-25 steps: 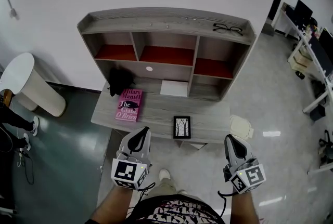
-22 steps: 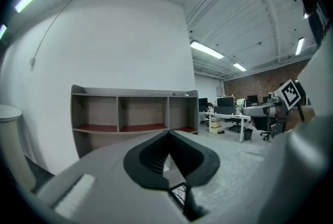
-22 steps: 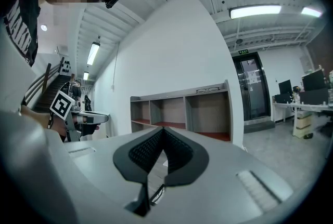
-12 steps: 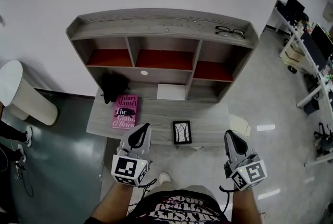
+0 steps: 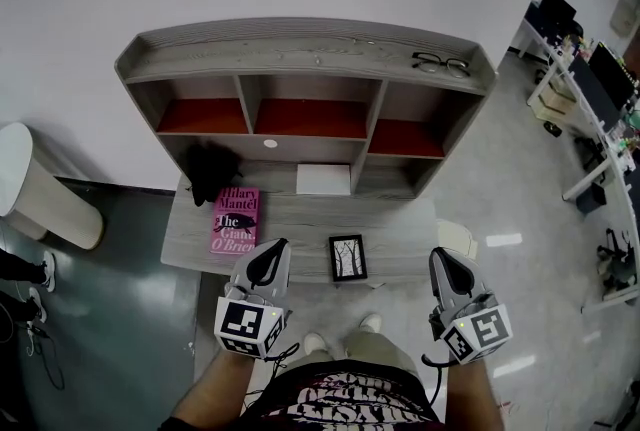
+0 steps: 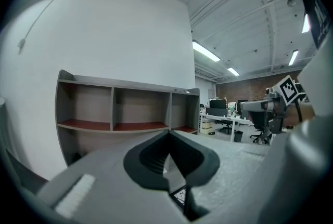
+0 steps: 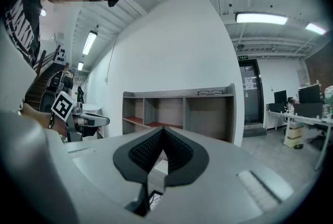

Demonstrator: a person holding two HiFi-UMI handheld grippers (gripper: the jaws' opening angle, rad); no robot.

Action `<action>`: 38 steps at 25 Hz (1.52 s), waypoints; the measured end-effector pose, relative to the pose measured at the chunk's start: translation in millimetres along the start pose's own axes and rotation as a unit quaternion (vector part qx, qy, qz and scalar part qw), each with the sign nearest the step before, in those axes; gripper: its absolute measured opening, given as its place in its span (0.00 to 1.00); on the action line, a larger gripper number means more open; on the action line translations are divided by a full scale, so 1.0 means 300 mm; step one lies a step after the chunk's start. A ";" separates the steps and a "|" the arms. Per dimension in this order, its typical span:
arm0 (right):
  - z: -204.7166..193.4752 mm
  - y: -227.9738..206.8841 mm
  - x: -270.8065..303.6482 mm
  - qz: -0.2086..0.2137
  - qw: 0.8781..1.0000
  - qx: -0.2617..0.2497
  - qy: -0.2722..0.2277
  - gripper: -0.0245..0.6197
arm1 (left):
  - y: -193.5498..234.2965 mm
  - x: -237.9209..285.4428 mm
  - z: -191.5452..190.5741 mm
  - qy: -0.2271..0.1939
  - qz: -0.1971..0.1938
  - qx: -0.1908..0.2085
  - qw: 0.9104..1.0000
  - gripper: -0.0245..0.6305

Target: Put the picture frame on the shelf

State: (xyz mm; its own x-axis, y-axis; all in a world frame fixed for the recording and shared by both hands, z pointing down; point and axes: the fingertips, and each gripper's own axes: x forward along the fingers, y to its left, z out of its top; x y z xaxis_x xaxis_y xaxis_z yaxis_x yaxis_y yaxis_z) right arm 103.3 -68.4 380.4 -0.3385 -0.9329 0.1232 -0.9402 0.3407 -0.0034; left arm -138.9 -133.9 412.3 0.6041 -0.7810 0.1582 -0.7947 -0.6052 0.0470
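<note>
Picture frame (image 5: 348, 257) lies flat on the desk (image 5: 300, 224), ahead of and between the left gripper (image 5: 270, 251) and right gripper (image 5: 444, 259). Both claws have jaws pressed together, holding and touching nothing. Farther ahead stands the shelf (image 5: 300, 59).

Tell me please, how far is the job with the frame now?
Done: nothing yet; the frame lies flat on the desk, near its front edge. In hand: nothing; the left gripper and right gripper are both shut, empty, clear of the frame. Left: grasp the frame, lift it, set it on the shelf.
</note>
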 end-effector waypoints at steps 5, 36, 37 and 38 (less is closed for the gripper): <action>-0.006 -0.026 0.014 -0.001 1.000 0.003 0.000 0.08 | -0.018 0.037 0.007 0.000 -0.009 0.004 1.000 0.04; -0.327 -0.194 0.383 0.088 0.990 0.048 0.102 0.08 | 0.030 0.342 -0.273 0.095 0.035 -0.067 0.993 0.04; -0.349 -0.198 0.388 0.087 0.989 0.054 0.109 0.08 | 0.029 0.348 -0.293 0.100 0.035 -0.072 0.992 0.04; -0.370 -0.202 0.392 0.086 0.988 0.058 0.115 0.08 | 0.028 0.353 -0.311 0.105 0.034 -0.075 0.991 0.04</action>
State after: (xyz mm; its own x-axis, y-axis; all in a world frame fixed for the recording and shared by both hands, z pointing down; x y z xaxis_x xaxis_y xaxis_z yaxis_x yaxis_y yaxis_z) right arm 124.9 -185.7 505.3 -0.4888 -0.8066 0.3325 -0.8719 0.4641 -0.1559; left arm -87.2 -207.4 521.3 0.5352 -0.7611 0.3665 -0.8430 -0.5093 0.1732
